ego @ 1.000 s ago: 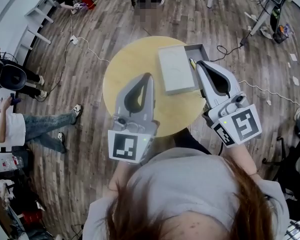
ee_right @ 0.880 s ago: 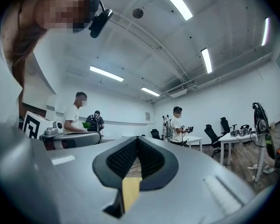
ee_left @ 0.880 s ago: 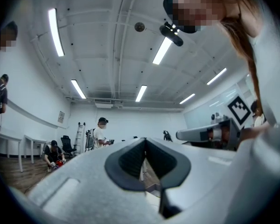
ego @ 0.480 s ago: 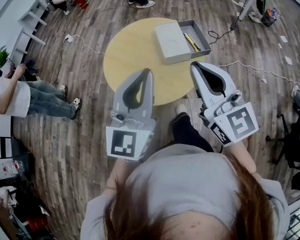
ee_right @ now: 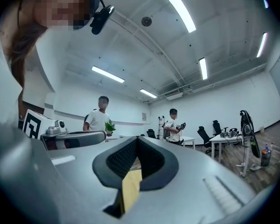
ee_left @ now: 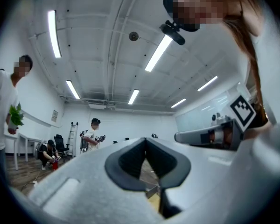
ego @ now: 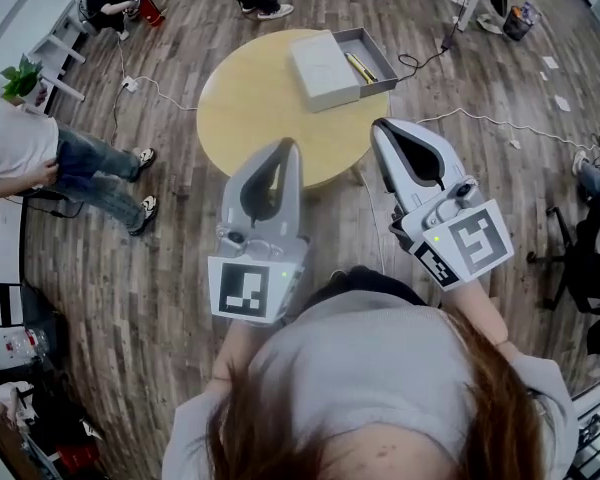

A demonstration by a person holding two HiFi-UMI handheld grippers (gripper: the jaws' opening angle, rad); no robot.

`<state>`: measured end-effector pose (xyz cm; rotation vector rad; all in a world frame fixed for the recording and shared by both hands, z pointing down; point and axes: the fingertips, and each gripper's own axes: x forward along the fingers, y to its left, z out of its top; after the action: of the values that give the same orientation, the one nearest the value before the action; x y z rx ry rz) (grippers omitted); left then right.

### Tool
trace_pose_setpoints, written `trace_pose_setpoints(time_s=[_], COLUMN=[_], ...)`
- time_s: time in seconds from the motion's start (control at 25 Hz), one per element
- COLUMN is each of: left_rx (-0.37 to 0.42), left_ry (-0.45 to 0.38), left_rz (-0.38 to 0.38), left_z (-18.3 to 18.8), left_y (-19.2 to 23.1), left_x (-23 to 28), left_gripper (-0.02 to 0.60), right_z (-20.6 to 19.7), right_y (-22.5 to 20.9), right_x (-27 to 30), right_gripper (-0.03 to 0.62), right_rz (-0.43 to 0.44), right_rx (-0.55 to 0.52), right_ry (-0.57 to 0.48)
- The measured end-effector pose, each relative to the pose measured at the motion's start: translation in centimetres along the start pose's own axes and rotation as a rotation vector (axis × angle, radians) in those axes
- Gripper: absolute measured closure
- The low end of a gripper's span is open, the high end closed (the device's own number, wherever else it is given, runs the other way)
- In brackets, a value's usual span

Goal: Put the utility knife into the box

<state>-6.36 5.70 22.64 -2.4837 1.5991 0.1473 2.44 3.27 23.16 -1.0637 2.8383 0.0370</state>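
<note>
Both closed and empty, your left gripper (ego: pixel 292 148) and right gripper (ego: pixel 380 128) had pulled back from the tabletop (ego: pixel 255 108); the knife (ego: pixel 360 67) lay in the box (ego: pixel 382 60), far right: task apparently done.

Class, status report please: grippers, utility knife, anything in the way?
Left gripper shut, empty; right gripper shut, empty. Utility knife lies in the box. Nothing in the way.

The left gripper (ego: pixel 292 148) and the right gripper (ego: pixel 379 128) point forward side by side, each with jaws closed and empty
</note>
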Motion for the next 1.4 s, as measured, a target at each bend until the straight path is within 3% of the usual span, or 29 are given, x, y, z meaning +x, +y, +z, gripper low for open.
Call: trace_pose_setpoints(time_s=[0.44,1.4], left_rx=[0.007,0.008], left_ry=[-0.007,-0.019], left_rz=[0.035,0.049], left_z=[1.2,1.4], left_y=[-2.3,-2.8], left_x=[0.5,0.6], left_gripper=[0.588,0.588], right_z=[1.2,0.9], right_y=[-1.1,-0.8], right_x=[-1.7,-2.1], right_gripper=[0.589,0.589], right_rz=[0.022,0.040], right_rx=[0.018,0.027], right_ry=[-0.004,0.002])
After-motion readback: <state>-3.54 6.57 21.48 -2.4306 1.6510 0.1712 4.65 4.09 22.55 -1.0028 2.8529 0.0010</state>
